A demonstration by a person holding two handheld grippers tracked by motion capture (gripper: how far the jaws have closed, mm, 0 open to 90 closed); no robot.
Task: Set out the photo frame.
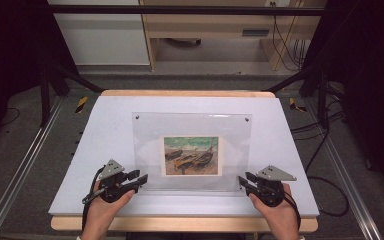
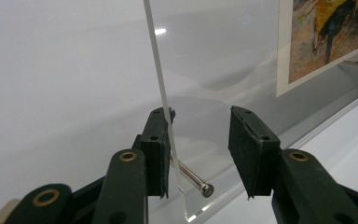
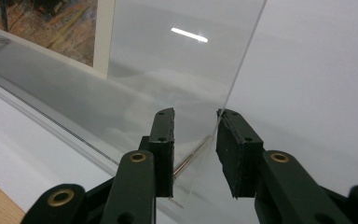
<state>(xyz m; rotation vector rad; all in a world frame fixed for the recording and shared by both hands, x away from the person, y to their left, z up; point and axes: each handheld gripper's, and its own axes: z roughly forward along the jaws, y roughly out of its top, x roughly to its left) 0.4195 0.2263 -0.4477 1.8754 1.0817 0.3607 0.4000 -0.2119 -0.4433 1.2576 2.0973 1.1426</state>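
A clear acrylic picture frame (image 1: 190, 125) lies on a white board (image 1: 105, 135), with a painting of boats (image 1: 191, 155) behind its lower middle. My left gripper (image 1: 142, 179) is at the frame's near left corner. In the left gripper view its jaws (image 2: 200, 126) straddle the sheet's edge (image 2: 161, 70): the left pad touches the sheet, the right pad stands clear. A metal pin (image 2: 191, 177) crosses the gap. My right gripper (image 1: 242, 180) is at the near right corner, jaws (image 3: 195, 126) apart around the sheet's edge (image 3: 242, 60), a thin pin (image 3: 191, 156) between them.
The white board rests on a wooden table (image 1: 180, 224) whose edge shows at front and back. Two small screws (image 1: 137, 117) mark the frame's far corners. Metal rails (image 1: 25, 165) run along both sides, and cables (image 1: 325, 150) trail on the floor at right.
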